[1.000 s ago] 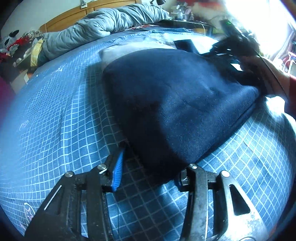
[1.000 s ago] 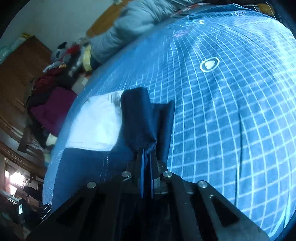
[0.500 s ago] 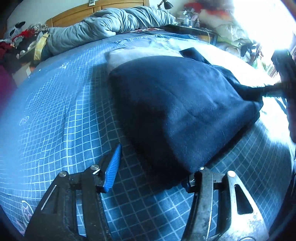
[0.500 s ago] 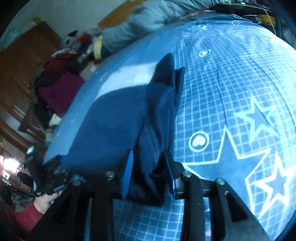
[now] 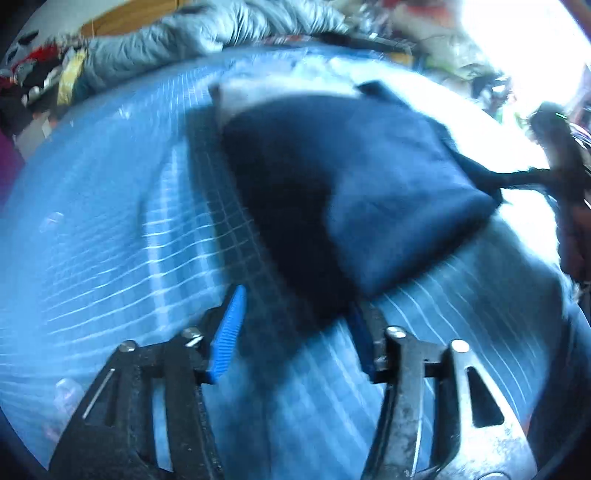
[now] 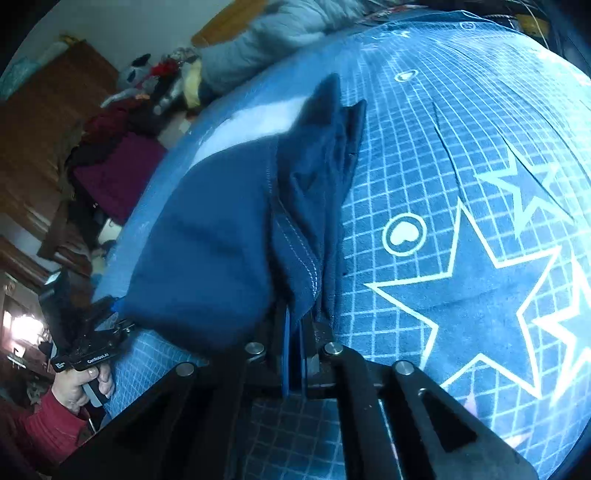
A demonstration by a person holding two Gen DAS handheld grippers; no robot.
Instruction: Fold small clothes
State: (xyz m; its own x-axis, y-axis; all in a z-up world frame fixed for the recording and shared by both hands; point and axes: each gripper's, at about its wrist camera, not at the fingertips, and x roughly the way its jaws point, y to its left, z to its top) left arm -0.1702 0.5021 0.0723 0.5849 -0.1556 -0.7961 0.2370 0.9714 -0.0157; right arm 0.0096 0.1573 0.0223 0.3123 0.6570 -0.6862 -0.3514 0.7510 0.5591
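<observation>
Plainly, the bed fills the room: its blue bedsheet (image 6: 480,295), printed with a white grid, stars and heart rings, is the working surface. On it lies the dark navy fleece garment (image 5: 369,192), folded, with a pale panel at its far edge. The right gripper (image 6: 293,332) has just clamped its blue pads on the stitched near hem of the cloth, jaws nearly together. The left gripper (image 5: 291,328) stands about half open, its jaws having just narrowed a little; the garment's near corner lies between them, though blur hides any contact. A rumpled grey quilt (image 5: 207,33) is heaped at the far end before a wooden headboard (image 6: 221,22). Clothes are piled beside a brown wardrobe (image 6: 48,110) on the left.
</observation>
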